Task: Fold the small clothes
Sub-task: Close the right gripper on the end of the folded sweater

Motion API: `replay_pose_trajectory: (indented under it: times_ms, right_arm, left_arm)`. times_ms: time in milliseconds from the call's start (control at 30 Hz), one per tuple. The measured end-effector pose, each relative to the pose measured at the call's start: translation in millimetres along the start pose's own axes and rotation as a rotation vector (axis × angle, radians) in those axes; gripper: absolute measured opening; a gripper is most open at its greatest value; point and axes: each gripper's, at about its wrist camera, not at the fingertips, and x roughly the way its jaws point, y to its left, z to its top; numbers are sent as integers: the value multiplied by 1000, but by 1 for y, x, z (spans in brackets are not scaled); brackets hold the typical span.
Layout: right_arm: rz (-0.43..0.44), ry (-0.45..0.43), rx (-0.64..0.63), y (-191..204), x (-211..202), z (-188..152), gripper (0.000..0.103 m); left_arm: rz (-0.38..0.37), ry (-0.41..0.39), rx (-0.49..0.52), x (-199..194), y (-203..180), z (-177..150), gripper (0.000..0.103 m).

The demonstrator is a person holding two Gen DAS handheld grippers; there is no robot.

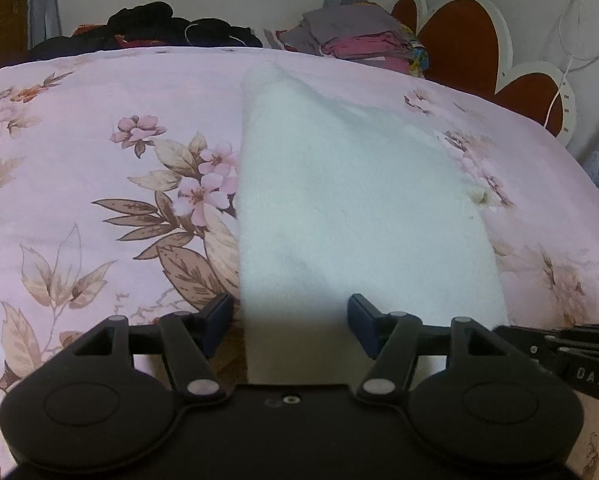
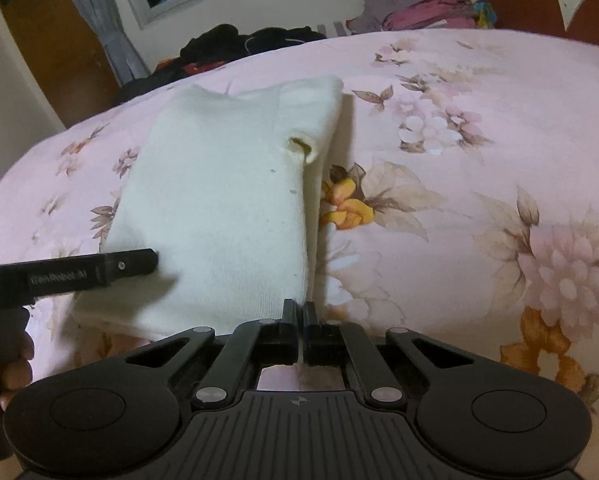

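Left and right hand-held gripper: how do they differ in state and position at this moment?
The left hand-held gripper is open, its fingers spread over the near end of the white garment; the right hand-held gripper is shut, pinching the garment's near right corner. The left holds nothing; the right grips cloth. Both are black and sit at the garment's near edge on the floral bedspread.

Bedspread lies open right of the white garment; clothes piles crowd the far edge.
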Motion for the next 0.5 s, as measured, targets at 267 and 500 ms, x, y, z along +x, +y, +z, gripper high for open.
replay_pose_trajectory:
  times_ms: [267, 500]
  right_arm:
    - [18, -31, 12, -4, -15, 7, 2]
    - [12, -162, 11, 8, -22, 55, 2]
  left_arm:
    - [-41, -12, 20, -21, 2, 14, 57]
    - [-34, -103, 19, -28, 8, 60, 57]
